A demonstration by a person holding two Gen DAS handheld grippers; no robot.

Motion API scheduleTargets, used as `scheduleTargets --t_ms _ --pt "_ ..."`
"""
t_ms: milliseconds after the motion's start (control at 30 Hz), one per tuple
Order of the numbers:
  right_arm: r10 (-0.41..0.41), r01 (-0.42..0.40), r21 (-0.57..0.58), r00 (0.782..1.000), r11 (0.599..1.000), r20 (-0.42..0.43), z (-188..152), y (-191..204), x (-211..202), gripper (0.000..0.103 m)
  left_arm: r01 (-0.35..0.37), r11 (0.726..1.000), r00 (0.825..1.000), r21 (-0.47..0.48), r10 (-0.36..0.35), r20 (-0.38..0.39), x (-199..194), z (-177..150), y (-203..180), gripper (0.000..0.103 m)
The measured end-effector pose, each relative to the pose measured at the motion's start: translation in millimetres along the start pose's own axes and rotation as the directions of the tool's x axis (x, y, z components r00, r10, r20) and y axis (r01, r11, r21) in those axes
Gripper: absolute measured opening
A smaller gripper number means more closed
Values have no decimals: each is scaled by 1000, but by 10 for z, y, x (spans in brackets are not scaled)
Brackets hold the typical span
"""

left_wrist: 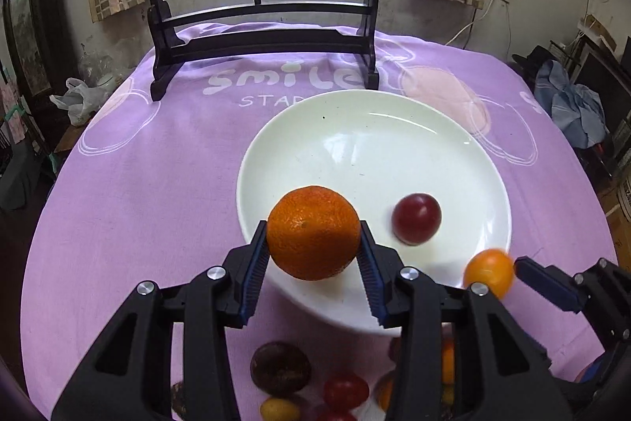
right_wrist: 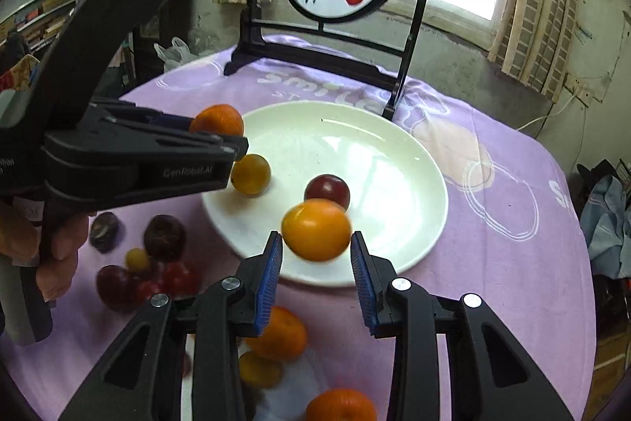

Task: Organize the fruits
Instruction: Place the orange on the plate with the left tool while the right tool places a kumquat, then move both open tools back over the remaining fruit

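My left gripper (left_wrist: pixel 312 227) is shut on a mandarin (left_wrist: pixel 313 247) and holds it over the near left rim of the white plate (left_wrist: pixel 366 129). A dark red plum (left_wrist: pixel 416 217) lies in the plate. At the right, a finger (left_wrist: pixel 544 281) of my right gripper touches an orange-yellow tomato (left_wrist: pixel 489 273). In the right wrist view my right gripper (right_wrist: pixel 316 237) is shut on that tomato (right_wrist: pixel 317 223) above the plate's near edge (right_wrist: pixel 394 263). The left gripper (right_wrist: pixel 232 141) with its mandarin (right_wrist: pixel 217 119) comes in from the left. A yellow fruit (right_wrist: pixel 250 174) sits at the plate's left rim, near the plum (right_wrist: pixel 327 188).
Loose fruit lies on the purple cloth (right_wrist: pixel 493 263) near me: dark plums (right_wrist: pixel 165 237), red tomatoes (right_wrist: pixel 118 287), mandarins (right_wrist: pixel 282 338). A dark-framed round painted screen (left_wrist: pixel 260 42) stands behind the plate. A hand (right_wrist: pixel 59 255) grips the left tool.
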State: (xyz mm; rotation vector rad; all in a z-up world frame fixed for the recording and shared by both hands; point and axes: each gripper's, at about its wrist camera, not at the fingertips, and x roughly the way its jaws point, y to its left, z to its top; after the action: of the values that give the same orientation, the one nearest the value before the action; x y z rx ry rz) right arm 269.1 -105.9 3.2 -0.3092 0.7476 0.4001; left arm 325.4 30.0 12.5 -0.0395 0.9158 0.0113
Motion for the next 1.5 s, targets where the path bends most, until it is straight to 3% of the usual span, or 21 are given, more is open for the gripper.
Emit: scheduleTargets --t_ms 167,300,367,467,600,700,900,1100,1267,1500 --pt "1 0 20 999 1000 -44 43 -35 251 35 29 1000 998 -3 -29 -50 324 100 -64 45" --pt "21 -16 71 997 997 -71 1 -123 283 35 22 1000 1000 -17 -22 -2 256 107 -75 73" --pt "15 -11 71 998 997 -61 -42 -142 199 37 13 1000 999 -13 -12 30 155 81 -68 73" --pt "21 -16 97 999 995 -45 -123 -209 39 53 -9 1000 999 5 9 53 3 -3 -57 75" --pt "14 -11 112 1000 994 -27 -295 -270 -205 55 -8 1000 999 5 7 44 -178 -216 -53 79" --pt "7 -5 127 1000 992 -16 -480 -312 -410 63 -6 999 999 33 5 51 -343 -471 -85 81" --pt "1 4 157 1000 988 -30 -887 -353 -707 65 -30 994 997 109 22 74 -700 -1003 -151 88" --pt "11 1 156 997 988 -72 -1262 -245 -818 66 -11 998 998 65 6 65 -936 -1448 -37 90" --pt "7 11 175 995 984 -103 -1407 -199 -818 66 7 1000 999 20 -7 41 -1018 -1760 36 90" --pt "-17 45 178 988 983 -152 -1497 -205 -705 66 11 999 1000 49 -12 18 -1016 -1949 8 91"
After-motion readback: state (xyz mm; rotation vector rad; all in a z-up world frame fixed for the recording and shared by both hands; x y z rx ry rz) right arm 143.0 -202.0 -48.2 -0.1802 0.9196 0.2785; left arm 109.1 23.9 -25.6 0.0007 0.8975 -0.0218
